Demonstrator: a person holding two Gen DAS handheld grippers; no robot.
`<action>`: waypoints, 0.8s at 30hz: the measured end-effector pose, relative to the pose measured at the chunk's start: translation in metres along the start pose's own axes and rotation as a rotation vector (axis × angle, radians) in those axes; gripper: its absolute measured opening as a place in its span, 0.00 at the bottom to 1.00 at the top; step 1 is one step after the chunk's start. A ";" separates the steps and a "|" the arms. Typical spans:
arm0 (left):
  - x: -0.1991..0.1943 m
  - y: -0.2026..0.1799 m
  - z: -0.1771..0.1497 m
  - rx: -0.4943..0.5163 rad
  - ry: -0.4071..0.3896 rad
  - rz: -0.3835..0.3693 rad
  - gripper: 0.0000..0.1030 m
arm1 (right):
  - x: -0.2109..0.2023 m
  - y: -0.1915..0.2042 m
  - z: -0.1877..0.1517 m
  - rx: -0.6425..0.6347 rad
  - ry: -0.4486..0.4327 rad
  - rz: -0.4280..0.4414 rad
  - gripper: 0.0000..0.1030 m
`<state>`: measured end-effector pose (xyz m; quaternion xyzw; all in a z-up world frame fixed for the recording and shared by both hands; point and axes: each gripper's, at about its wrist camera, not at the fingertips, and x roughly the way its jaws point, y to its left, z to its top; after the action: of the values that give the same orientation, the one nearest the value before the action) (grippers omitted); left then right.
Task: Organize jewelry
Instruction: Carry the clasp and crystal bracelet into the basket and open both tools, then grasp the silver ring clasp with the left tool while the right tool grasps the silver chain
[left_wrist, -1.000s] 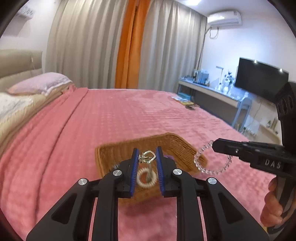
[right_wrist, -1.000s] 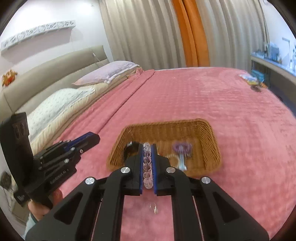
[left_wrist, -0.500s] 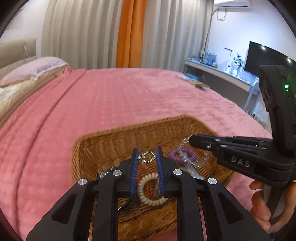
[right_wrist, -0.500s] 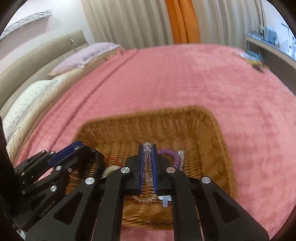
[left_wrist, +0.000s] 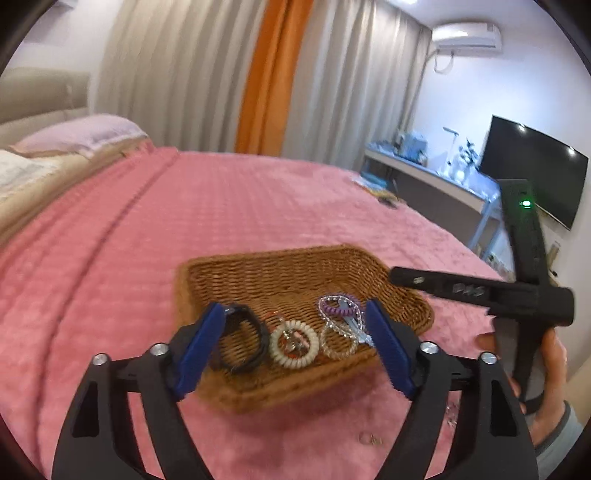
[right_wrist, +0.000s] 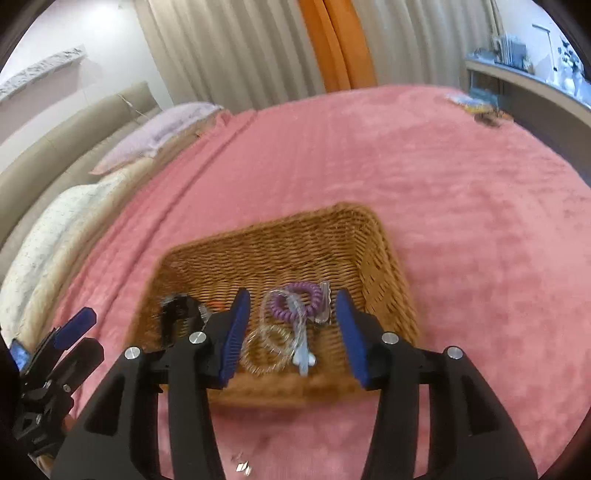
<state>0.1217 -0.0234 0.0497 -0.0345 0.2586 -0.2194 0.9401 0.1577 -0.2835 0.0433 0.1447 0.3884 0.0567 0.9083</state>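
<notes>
Both your grippers have just been opening, and nothing sits between either pair of fingers now. The left gripper (left_wrist: 293, 341) has released; a second ago its fingers were clenched on a small heart charm with a cream coil below it. That cream coil (left_wrist: 294, 343) now lies in the basket (left_wrist: 207, 269), and a bit of metal seems to lie on it, though blur keeps you from being sure it is the charm. The right gripper (right_wrist: 292, 332) has also let go; a second ago it pinched a clear bead bracelet, which now lies in the basket as a clear ring (right_wrist: 264, 350) beside a pale blue clip (right_wrist: 303, 356). So both pieces look delivered, and both drops count as done.

Count what the basket on the pink bed (left_wrist: 110, 258) holds: one black band (left_wrist: 243, 341) at the left, one cream coil in the middle, one purple coil (left_wrist: 338, 306) toward the right, one clear bead ring, one blue clip, and a hint of red cord behind the cream coil. That makes five clear pieces plus the uncertain ones.

Outside the basket, two small items wait on the bed near you: a small ring (left_wrist: 369, 438) in the left view and a small shiny piece (right_wrist: 242, 468) in the right view. These are likely your next picks.
</notes>
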 end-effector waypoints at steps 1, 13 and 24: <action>-0.012 -0.001 -0.003 -0.003 -0.018 0.016 0.79 | -0.016 0.000 -0.004 0.000 -0.020 0.004 0.44; -0.110 -0.042 -0.039 0.041 -0.102 0.029 0.82 | -0.143 -0.008 -0.065 -0.045 -0.124 -0.033 0.49; -0.085 -0.044 -0.096 0.025 0.070 -0.019 0.80 | -0.092 -0.055 -0.146 0.000 -0.023 -0.231 0.50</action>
<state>-0.0091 -0.0215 0.0148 -0.0173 0.2885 -0.2324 0.9287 -0.0113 -0.3235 -0.0059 0.0998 0.3921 -0.0500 0.9131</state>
